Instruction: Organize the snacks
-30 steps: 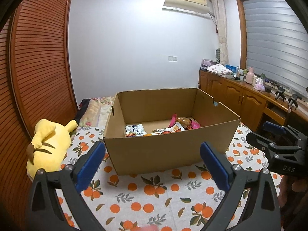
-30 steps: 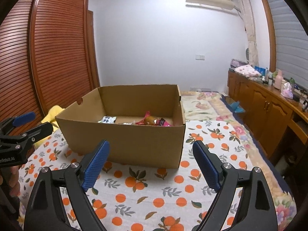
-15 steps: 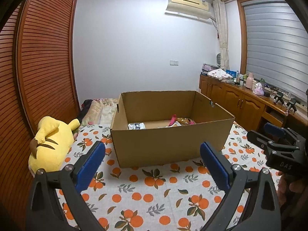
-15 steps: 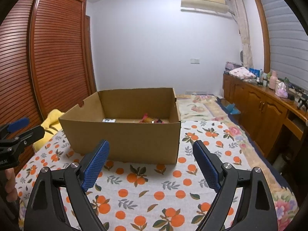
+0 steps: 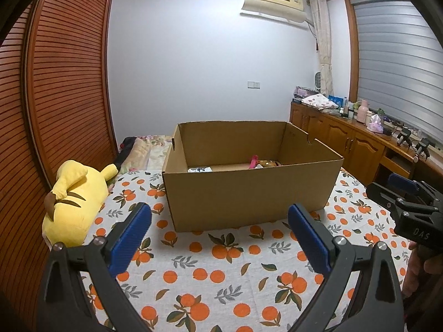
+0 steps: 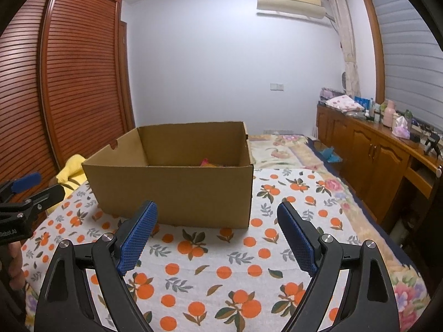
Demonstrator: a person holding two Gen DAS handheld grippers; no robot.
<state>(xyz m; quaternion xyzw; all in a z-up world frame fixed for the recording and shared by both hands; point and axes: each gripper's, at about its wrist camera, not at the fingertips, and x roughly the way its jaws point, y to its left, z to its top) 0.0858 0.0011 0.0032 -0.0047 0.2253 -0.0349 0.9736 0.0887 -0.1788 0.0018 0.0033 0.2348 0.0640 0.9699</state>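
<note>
both your left gripper (image 5: pixel 220 231) and right gripper (image 6: pixel 217 228) stand apart, empty. snack packets (image 5: pixel 261 163) lie inside the cardboard box (image 5: pixel 249 193); likely light, crinkly, slippery. pinch each by a sealed edge.

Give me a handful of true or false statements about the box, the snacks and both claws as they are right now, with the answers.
1. The cardboard box sits on the orange-print cloth. True.
2. The left claw grips a snack packet. False: it is open and empty.
3. Snack packets lie inside the box. True.
4. The yellow plush toy is inside the box. False: it lies outside, beside the box.
5. The right claw is open. True.
</note>
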